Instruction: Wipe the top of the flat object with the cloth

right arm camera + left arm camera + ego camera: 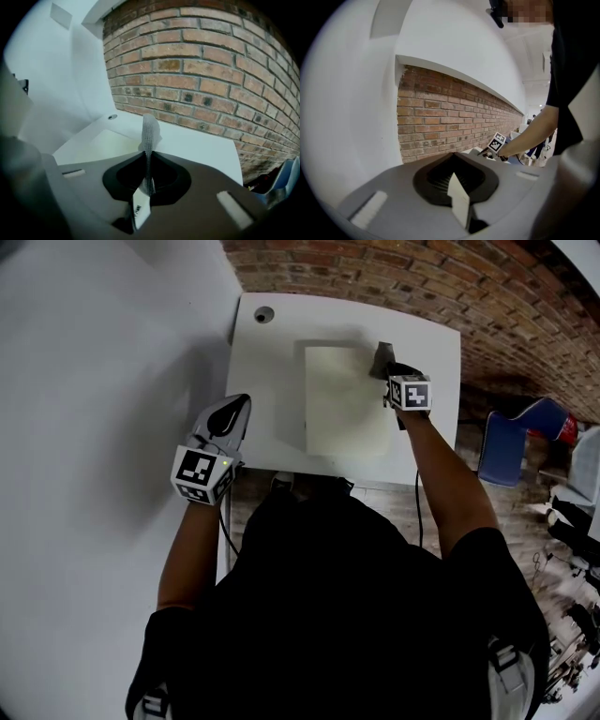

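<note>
In the head view the right gripper [388,371] covers the cloth [380,354] nearest its jaws, and behind it the person's torso [356,596] hides the near edge of the table [281,362]; in its own view its body partly cuts off the flat object [105,140]

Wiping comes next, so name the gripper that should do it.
Right. The right gripper is shut on the cloth and sits at the flat object's right edge, over the table. The left gripper is shut on nothing, off by the table's left edge, away from the flat object.
</note>
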Tool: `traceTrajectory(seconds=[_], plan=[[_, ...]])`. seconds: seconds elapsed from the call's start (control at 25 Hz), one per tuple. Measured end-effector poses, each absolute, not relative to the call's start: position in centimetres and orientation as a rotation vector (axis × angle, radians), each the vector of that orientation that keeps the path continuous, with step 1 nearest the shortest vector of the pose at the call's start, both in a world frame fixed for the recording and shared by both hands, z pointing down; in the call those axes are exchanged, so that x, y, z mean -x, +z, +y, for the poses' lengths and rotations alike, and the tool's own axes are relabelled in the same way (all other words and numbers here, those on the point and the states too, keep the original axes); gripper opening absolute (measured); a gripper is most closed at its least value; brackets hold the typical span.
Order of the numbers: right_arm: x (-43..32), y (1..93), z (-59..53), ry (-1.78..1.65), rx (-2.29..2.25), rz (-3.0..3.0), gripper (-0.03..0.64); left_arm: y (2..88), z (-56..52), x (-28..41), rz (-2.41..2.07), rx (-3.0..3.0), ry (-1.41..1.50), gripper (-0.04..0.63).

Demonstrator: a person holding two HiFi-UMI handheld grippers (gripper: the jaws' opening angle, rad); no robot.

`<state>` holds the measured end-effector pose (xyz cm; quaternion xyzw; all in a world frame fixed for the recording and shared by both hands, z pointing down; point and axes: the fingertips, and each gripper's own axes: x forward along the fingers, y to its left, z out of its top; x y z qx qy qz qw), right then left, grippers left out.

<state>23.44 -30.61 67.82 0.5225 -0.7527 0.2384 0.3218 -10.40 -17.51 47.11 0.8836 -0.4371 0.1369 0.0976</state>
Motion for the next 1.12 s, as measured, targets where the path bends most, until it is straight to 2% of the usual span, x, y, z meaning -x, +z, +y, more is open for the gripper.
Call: traceTrajectory(seconds=[0.48,1.12], plan=[[-11.5,65.2,-28.7,0.701,-1.203,-2.217,0.012,47.4,-16.1,11.4,-1.307,-2.612,0.39,0.0],[-2.8,67.7,-25.9,0.861,-1.0,-2.253,0.012,47.6,-14.6,13.8,-1.346,-2.575,0.399,0.0]])
